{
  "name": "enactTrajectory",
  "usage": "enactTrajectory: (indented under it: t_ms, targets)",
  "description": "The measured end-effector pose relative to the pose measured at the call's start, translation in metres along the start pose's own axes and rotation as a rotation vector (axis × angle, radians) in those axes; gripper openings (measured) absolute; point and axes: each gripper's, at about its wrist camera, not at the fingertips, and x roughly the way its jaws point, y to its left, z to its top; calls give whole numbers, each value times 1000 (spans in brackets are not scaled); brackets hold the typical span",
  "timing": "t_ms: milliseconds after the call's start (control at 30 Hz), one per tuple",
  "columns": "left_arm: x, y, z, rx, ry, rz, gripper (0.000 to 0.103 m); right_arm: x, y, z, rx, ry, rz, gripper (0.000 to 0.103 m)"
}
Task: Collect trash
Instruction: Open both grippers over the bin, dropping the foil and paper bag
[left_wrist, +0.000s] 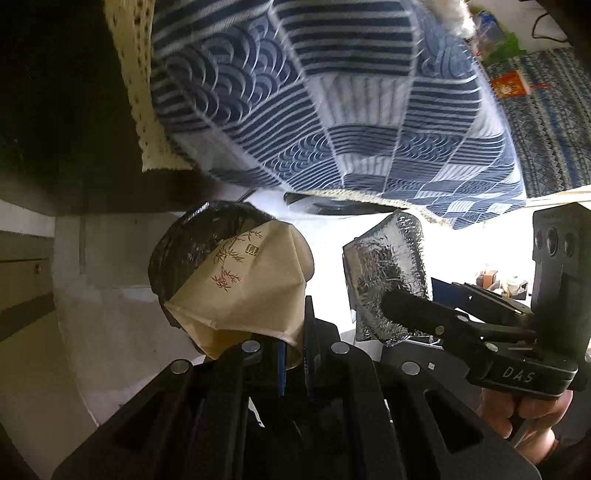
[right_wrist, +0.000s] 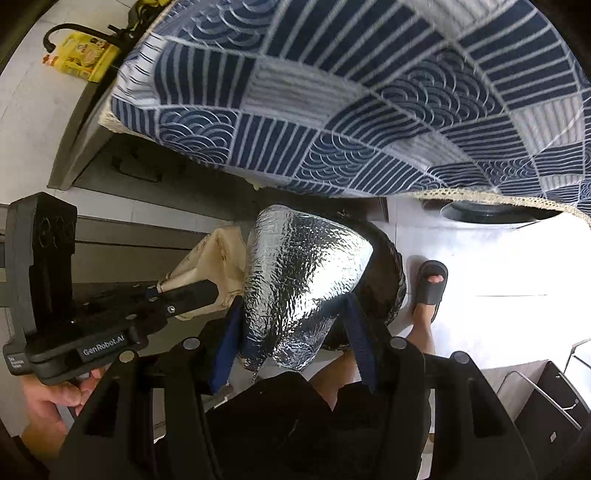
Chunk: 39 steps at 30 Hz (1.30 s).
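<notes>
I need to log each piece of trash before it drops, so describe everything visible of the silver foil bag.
The silver foil bag is a crinkled, shiny, embossed metallic pouch, puffed and rounded at its far end and narrowing to a creased end near the camera. The right tongs hold it, a blue-padded finger pressing on each side. It hangs tilted over the black-lined trash bin, beside the beige paper bag held shut in the left tongs. Whether it touches bin or paper bag is unclear.

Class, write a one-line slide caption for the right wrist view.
Right gripper holds a silver foil bag above the black-lined bin; left gripper beside it holds a beige paper bag.
</notes>
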Motion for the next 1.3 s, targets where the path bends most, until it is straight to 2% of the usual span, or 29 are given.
enactTrajectory:
  t_ms: [267, 367, 500, 600, 633, 667, 700, 967, 1300]
  targets:
    - [29, 16, 2, -37, 31, 15, 6, 32, -14, 0, 22, 44, 13, 55]
    - [39, 23, 0, -52, 44, 24, 6, 41, -18, -1, 10, 46, -21, 55]
    - [56, 29, -2, -72, 69, 30, 6, 58, -29, -1, 31, 74, -2, 55]
    - [64, 30, -2, -71, 79, 59, 8, 65, -37, 1, 45, 85, 6, 62]
    - [66, 31, -2, -78, 87, 67, 13, 69, -39, 1, 54, 96, 15, 66]
    - [68, 32, -1, -82, 91, 84, 32, 70, -42, 2, 67, 104, 28, 70]
    - [68, 32, -1, -83, 90, 92, 46, 71, -45, 3, 86, 101, 39, 71]
    - [60, 37, 4, -102, 80, 92, 46, 65, -52, 12, 114, 86, 38, 71]
    - [26, 30, 11, -74, 31, 86, 46, 37, -42, 14, 95, 58, 4, 71]
